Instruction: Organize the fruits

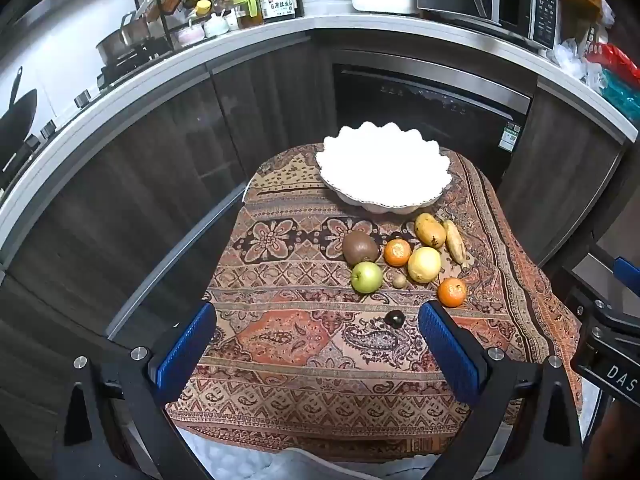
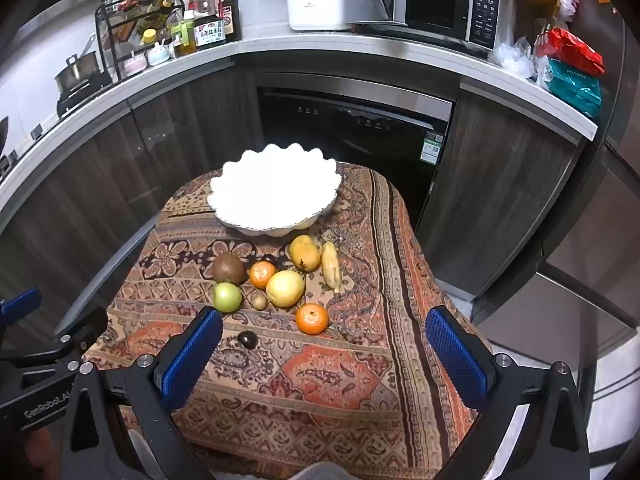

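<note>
A patterned cloth (image 1: 296, 344) covers the table. Behind, the counter (image 2: 360, 46) bears a microwave (image 2: 436, 0), bottles (image 2: 208, 28) and a rack (image 2: 132, 20).

A small table draped in a paisley-patterned rust and brown cloth (image 1: 288, 360) carries a white scalloped ceramic bowl (image 1: 384, 170) at its far end. Nearer lie a brown kiwi (image 1: 360, 247), green apple (image 1: 366, 277), two orange mandarins (image 1: 397, 252), a yellow lemon (image 1: 424, 264), a yellow mango (image 1: 430, 230), a pale ginger-like root (image 1: 454, 242), a tiny tan fruit (image 1: 399, 280) and a dark round fruit (image 1: 394, 319).
</note>
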Action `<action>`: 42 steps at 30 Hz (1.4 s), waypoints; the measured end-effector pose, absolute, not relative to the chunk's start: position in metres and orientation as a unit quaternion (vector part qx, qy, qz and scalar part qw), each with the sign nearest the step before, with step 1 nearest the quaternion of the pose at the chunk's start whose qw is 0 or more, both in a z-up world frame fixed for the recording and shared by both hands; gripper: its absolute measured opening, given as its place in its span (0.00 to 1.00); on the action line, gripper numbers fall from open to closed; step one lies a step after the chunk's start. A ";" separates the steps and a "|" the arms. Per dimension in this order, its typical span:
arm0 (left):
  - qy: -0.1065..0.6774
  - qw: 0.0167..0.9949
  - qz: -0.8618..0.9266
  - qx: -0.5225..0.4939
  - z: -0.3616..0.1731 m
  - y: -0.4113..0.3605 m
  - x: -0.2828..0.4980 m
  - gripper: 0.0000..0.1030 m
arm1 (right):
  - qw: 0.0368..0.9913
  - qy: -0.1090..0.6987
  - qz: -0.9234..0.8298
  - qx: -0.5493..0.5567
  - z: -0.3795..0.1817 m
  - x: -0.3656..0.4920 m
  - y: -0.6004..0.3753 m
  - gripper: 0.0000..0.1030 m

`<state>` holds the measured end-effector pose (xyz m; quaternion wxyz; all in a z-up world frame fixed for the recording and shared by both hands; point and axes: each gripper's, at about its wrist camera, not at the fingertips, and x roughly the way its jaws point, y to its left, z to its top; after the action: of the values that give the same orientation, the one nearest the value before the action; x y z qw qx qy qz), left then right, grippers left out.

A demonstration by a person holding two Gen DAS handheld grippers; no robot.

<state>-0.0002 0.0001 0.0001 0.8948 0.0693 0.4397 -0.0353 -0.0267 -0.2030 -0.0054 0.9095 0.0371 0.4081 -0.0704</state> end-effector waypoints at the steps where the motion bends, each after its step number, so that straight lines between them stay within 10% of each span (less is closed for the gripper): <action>1: 0.438 0.895 -0.034 0.071 0.000 0.000 0.000 1.00 | 0.909 0.409 -0.071 0.037 -0.006 -0.027 -0.203 1.00; 42: 0.438 0.895 -0.039 0.068 -0.001 0.000 0.000 1.00 | 0.910 0.407 -0.072 0.036 -0.006 -0.029 -0.204 1.00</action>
<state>-0.0003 0.0004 -0.0006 0.8953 0.0685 0.4384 -0.0388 -0.0289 -0.2037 -0.0058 0.9099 0.0358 0.4070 -0.0723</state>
